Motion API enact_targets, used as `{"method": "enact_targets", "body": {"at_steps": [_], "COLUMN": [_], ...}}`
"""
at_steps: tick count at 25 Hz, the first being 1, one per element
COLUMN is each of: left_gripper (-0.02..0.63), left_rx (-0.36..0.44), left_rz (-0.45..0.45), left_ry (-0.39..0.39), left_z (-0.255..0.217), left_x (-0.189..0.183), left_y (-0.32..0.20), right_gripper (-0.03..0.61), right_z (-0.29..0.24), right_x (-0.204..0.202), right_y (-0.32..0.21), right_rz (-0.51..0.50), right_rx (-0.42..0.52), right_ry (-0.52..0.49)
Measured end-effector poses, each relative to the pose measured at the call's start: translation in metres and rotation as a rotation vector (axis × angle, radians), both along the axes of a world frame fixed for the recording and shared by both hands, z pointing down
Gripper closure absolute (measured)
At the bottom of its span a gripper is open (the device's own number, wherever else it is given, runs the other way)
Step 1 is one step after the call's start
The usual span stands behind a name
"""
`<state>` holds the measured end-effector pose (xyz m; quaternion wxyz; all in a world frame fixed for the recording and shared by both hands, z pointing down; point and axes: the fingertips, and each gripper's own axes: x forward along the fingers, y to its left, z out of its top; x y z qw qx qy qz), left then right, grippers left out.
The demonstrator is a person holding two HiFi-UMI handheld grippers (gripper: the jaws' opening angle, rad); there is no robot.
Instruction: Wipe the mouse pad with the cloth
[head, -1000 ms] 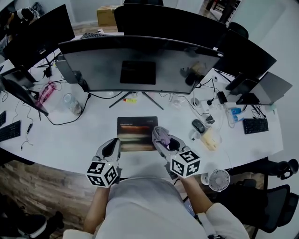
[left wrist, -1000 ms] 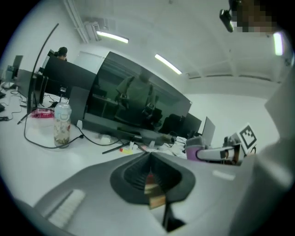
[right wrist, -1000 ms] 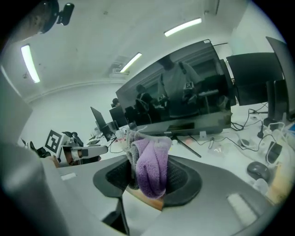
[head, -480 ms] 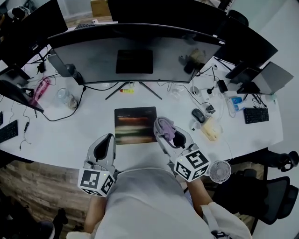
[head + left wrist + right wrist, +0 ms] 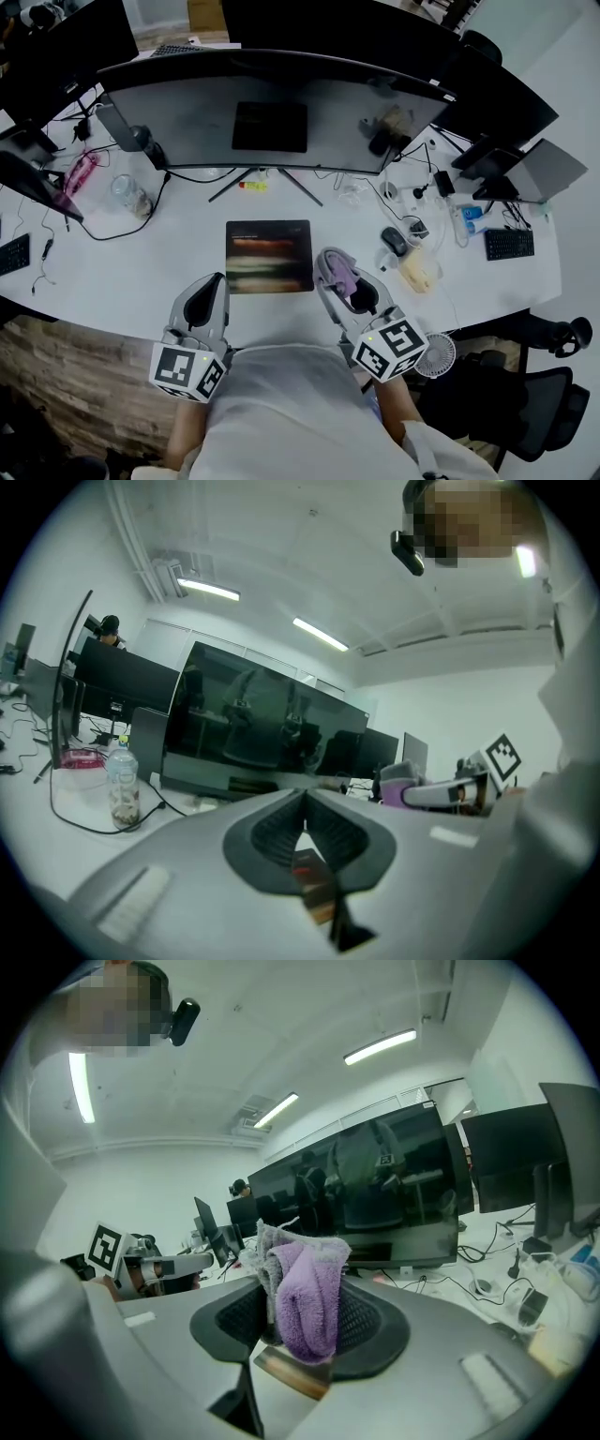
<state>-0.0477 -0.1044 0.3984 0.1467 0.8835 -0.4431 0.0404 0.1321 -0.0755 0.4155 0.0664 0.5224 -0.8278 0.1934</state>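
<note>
A dark mouse pad [image 5: 269, 255] with a blurred coloured picture lies on the white desk in front of the wide monitor. My right gripper [image 5: 336, 272] is shut on a purple and grey cloth [image 5: 339, 275], held just off the pad's lower right corner. In the right gripper view the cloth [image 5: 305, 1297] stands bunched between the jaws, with a corner of the pad [image 5: 292, 1372] below. My left gripper [image 5: 208, 295] hovers by the pad's lower left corner with its jaws closed together and nothing in them; its own view shows the left gripper [image 5: 305, 829] tips meeting.
A curved monitor [image 5: 272, 108] spans the desk behind the pad. A black mouse [image 5: 395, 241], cables and a yellow item lie to the right. A plastic bottle [image 5: 128, 196] and a pink object stand at the left. A small white fan [image 5: 438, 354] sits beside the desk's front edge.
Both grippers have drawn back a little toward the desk's front edge, the right one still holding the cloth. The head view shifted slightly.
</note>
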Motion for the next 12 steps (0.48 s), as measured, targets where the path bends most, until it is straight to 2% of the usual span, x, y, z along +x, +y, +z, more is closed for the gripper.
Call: {"method": "enact_targets", "body": {"at_steps": [7, 12], "left_gripper": [0.614, 0.614], "left_rx": [-0.024, -0.012], "left_rz": [-0.012, -0.007], "left_ry": [0.007, 0.02], "left_z": [0.0039, -0.0012], "left_x": [-0.0053, -0.0053], "left_y": [0.0009, -0.003], "right_gripper": [0.399, 0.4], "right_z": [-0.0036, -0.0095], "right_x": [0.0038, 0.0038], "right_y": [-0.0026, -0.0083], "right_rz": [0.008, -0.016], "right_rx": [0.01, 0.028], "right_ry": [0.017, 0.034]}}
